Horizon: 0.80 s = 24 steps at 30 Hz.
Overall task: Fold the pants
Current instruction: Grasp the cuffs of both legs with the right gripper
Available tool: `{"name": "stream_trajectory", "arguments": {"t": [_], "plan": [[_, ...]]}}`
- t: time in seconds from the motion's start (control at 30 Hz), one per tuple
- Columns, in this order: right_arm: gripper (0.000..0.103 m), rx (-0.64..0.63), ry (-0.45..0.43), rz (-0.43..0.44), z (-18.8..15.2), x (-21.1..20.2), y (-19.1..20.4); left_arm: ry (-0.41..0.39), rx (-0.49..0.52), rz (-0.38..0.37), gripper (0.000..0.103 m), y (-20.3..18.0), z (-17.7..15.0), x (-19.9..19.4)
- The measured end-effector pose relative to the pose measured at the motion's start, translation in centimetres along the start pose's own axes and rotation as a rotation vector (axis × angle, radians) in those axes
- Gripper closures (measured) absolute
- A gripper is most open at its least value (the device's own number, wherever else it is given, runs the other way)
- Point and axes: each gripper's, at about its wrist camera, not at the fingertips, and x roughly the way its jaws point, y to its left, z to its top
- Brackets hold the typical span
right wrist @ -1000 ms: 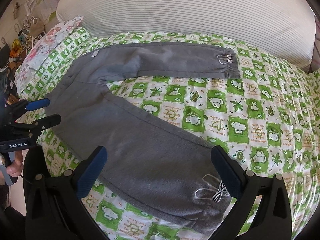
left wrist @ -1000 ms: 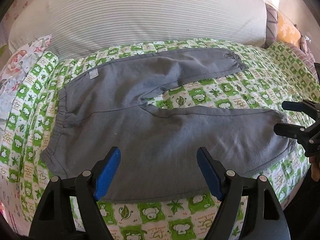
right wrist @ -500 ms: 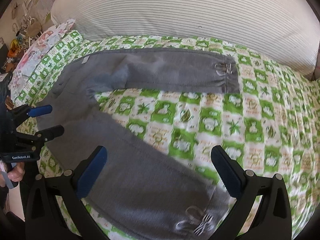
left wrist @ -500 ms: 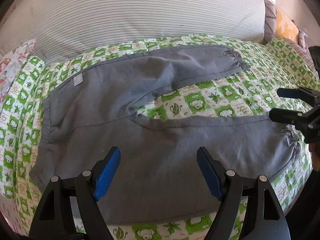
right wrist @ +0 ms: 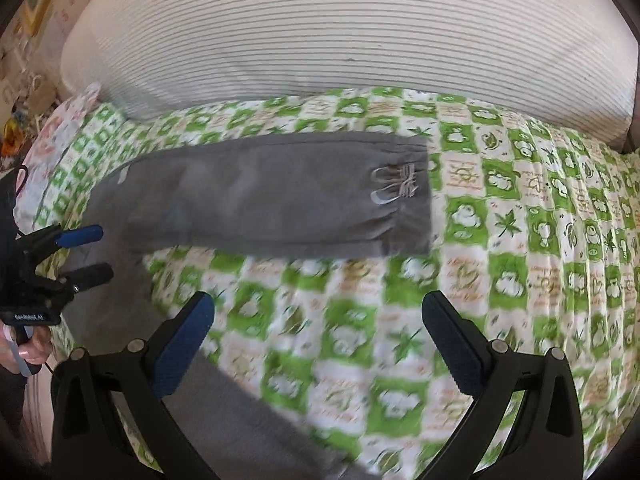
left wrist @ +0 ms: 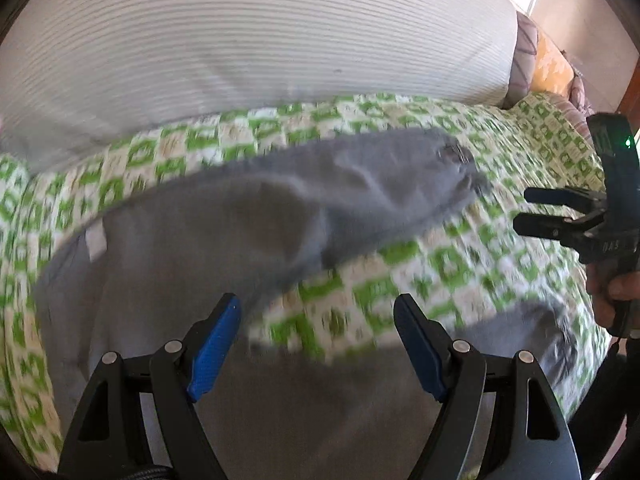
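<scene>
Sliding forward over the pants [left wrist: 208, 248], both tongs [left wrist: 318, 344] [right wrist: 316, 344] now sit spread and empty, nearing the far leg [right wrist: 280, 204].

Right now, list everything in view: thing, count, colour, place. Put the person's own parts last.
pants: one, grey, spread flat on the bedspread, legs apart, bow trim at each cuff.
bedspread: one, green and white checks with cartoon prints, covering the bed.
striped bedding: one large roll, white with thin dark stripes, behind the pants.
floral pillow: one, pale pink and white, at the bed's left end.
cushions: a few, purple and orange, at the far right end; blurred.
left gripper: one, black with blue pads, open above the waist end.
right gripper: one, black with blue pads, open over the bedspread between the legs.
hands: two, each on a gripper handle.
</scene>
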Motion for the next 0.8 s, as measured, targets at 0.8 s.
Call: {"name": "stream_trajectory", "arguments": {"t": [0.8], "plan": [[0.001, 0.073, -0.015, -0.037, 8.4, 4.9, -5.6, 0.157, 0.329, 0.049, 0.024, 1.8, 11.1, 10.1]]}}
